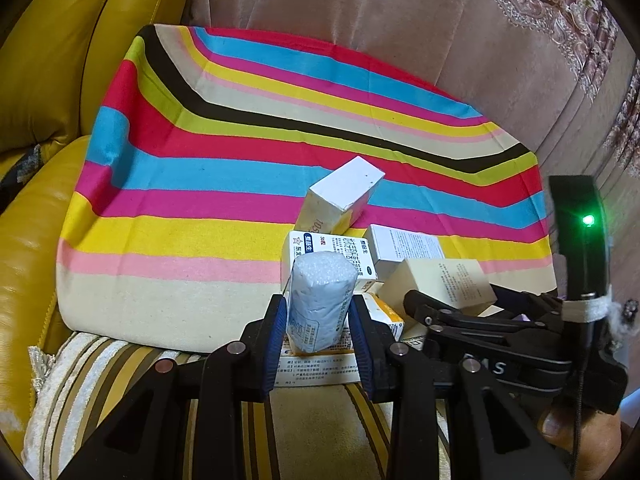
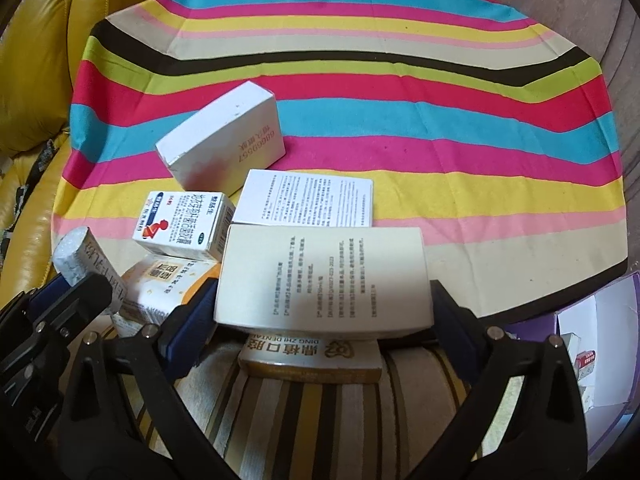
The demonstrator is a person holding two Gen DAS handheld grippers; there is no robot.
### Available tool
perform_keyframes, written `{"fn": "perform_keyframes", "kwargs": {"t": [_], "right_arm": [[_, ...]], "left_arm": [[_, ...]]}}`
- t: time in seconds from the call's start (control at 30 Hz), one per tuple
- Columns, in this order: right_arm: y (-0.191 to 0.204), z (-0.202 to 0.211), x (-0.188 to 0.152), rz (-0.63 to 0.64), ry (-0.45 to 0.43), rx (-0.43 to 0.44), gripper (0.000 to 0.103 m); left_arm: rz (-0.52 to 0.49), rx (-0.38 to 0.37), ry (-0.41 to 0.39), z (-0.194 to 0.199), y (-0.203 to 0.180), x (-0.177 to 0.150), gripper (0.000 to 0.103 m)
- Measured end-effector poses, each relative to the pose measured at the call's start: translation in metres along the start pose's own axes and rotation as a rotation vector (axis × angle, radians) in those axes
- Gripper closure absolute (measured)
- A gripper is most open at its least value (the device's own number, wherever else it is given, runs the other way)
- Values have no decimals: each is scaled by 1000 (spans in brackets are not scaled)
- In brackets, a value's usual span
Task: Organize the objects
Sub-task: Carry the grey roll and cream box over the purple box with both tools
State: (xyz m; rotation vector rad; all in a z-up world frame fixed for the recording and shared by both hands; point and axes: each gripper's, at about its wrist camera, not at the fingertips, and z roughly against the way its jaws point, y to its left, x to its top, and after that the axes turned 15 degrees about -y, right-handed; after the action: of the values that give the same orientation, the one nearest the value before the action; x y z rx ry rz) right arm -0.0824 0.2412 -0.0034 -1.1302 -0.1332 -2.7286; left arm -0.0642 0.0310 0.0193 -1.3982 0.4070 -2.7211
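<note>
A mustard-yellow leather sofa (image 1: 36, 200) carries a multicoloured striped fabric cushion (image 1: 240, 168), which serves as the work surface; a second cushion with beige, gold and brown stripes (image 2: 320, 412) lies at its near edge.

The largest carton, a cream rectangular cardboard box with printed text (image 2: 324, 280), sits between the blue pads of the right gripper (image 2: 320, 316); both pads press its side faces, so the tongs are clenched on it; the box rests over a gold-edged flat carton (image 2: 316, 356).

Behind it lies a white flat box with small print (image 2: 308, 198); a plain white cardboard box (image 2: 224, 140) leans tilted on the pile, further back.

A small white medicine carton with a red figure (image 2: 184, 226) lies to the left, touching an orange-and-white carton (image 2: 168, 284) below it.

The left gripper (image 1: 318, 320) is clamped on a pale blue cylindrical wrapped roll (image 1: 320, 300), held upright just in front of the pile.

A purple open box (image 2: 600, 344) sits at the far right edge.
</note>
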Motion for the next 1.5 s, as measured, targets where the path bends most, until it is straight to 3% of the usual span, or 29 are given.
{"fn": "perform_keyframes", "kwargs": {"t": [0.5, 1.5], "right_arm": [[-29, 40, -5, -61, -81, 47, 4], [-162, 113, -49, -253, -155, -20, 4]], "left_arm": [[-79, 18, -62, 24, -31, 7, 70], [-307, -134, 27, 22, -172, -23, 70]]}}
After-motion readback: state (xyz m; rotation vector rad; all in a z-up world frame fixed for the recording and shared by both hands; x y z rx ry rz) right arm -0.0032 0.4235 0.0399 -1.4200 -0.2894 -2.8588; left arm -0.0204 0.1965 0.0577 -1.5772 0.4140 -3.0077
